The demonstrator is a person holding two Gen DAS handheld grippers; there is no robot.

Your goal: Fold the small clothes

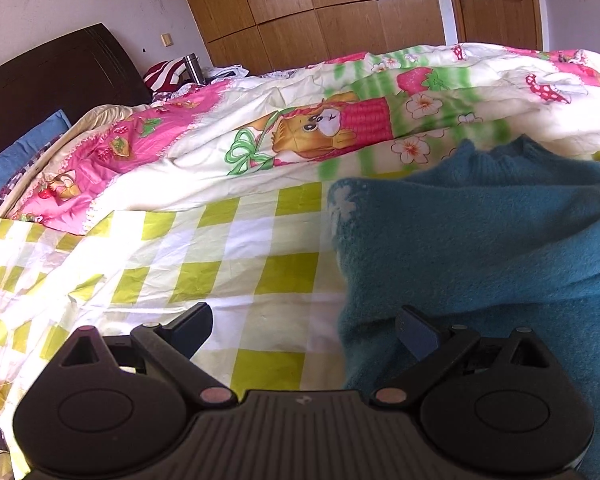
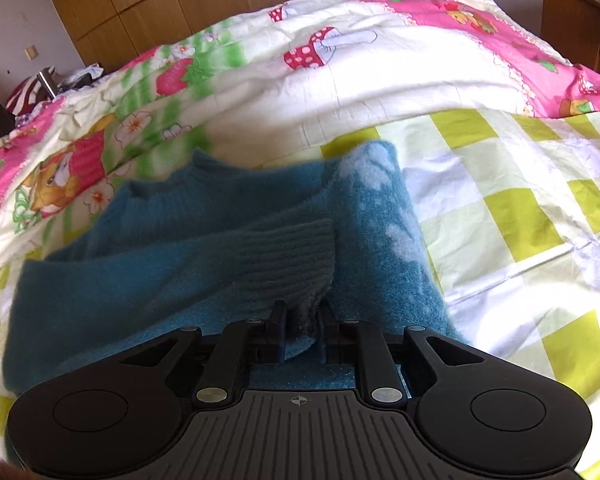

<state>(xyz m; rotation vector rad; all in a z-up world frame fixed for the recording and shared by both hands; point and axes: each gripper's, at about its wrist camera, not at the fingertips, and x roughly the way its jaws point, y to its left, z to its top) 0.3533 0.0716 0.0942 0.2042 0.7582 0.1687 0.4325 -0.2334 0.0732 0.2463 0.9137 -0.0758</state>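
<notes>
Fuzzy teal knitted sweater (image 2: pixel 188 256) lying on green-and-white checked bedsheet (image 2: pixel 512 208), right gripper (image 2: pixel 300 320) jaws clenched on its ribbed cuff (image 2: pixel 288 256), left gripper (image 1: pixel 304 330) jaws released at the sweater's edge, bunched cartoon-print quilt (image 1: pixel 300 120) just behind, wooden wardrobe (image 1: pixel 320 8) beyond.

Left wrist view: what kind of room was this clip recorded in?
Most likely a home bedroom. A bed with a dark headboard carries a cartoon-print quilt over a green checked sheet, and wooden wardrobe doors line the back wall. A teal sweater lies on the sheet for folding.

Bright daylight, blown-out whites, fisheye-curved dark corners.
</notes>
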